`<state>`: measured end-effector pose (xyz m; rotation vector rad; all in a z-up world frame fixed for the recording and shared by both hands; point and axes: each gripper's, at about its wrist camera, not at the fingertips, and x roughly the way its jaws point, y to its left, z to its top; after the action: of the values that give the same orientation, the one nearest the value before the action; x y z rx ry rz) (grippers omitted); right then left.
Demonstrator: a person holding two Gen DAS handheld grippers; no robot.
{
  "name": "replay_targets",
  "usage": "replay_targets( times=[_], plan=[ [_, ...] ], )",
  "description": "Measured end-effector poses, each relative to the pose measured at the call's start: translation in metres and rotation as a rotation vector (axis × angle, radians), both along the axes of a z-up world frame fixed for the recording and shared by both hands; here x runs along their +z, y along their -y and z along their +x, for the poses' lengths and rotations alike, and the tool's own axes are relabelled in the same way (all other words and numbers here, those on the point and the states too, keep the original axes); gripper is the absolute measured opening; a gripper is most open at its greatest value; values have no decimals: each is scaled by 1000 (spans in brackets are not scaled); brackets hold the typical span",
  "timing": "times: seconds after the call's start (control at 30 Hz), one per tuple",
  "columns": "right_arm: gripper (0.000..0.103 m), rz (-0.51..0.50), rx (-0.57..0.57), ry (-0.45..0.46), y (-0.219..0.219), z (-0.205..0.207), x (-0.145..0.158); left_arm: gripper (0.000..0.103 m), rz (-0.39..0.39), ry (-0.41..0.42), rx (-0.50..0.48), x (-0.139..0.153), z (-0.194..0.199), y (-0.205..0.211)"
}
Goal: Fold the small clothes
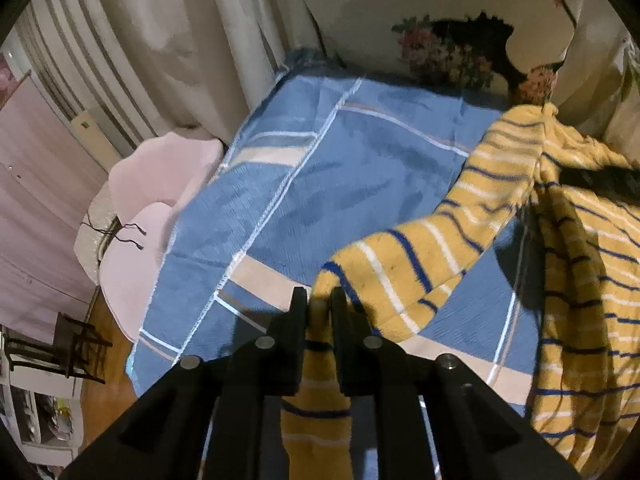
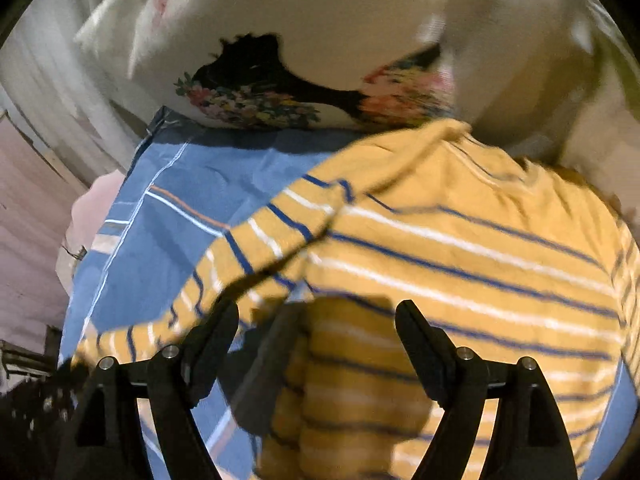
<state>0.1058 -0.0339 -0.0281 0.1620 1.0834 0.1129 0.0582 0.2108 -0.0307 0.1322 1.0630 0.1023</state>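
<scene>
The left gripper (image 1: pixel 320 300) is clenching its black jaws on the cuff end of one long sleeve of the yellow knit top with blue and white stripes (image 1: pixel 420 264), the fabric pinched narrowly between the fingertips and trailing down beneath them. The right gripper (image 2: pixel 316 312) is standing with its jaws released and spread wide, a bunched fold of the same top lying in the gap — whether either finger is touching the cloth, I cannot tell through the blur. The top is lying on the blue checked bedsheet with pale bands (image 1: pixel 320 184), its body heaped toward the right side of that sheet and the held sleeve stretching across it toward the left; the collar end is sitting near the cream floral-print pillow (image 1: pixel 440 20) at the sheet's far edge. The likely trouble is coming from that thin pinch: the grip is taking only the sleeve's tip, so a pull across the sheet could be slipping the cuff free, or dragging the whole loose body along and spoiling any fold. With the right jaws open, nothing is pinning the body down — it may be bunching further. A pink petal-shaped seat (image 1: pixel 160 184) is standing just beside the sheet's left edge, and a dropped sleeve could be sliding off that way.
</scene>
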Motion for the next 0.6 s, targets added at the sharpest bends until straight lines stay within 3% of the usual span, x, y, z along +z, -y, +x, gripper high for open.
replay_targets(
  times=[0.17, 0.37, 0.6],
  plan=[
    [85, 41, -55, 19, 46, -56, 4, 26, 25, 54, 11, 18, -16, 13],
    [85, 84, -158, 23, 109, -125, 0, 28, 36, 85, -19, 35, -51, 45],
    [85, 40, -284, 4, 188, -211, -15, 34, 3, 71, -82, 30, -90, 93]
  ],
)
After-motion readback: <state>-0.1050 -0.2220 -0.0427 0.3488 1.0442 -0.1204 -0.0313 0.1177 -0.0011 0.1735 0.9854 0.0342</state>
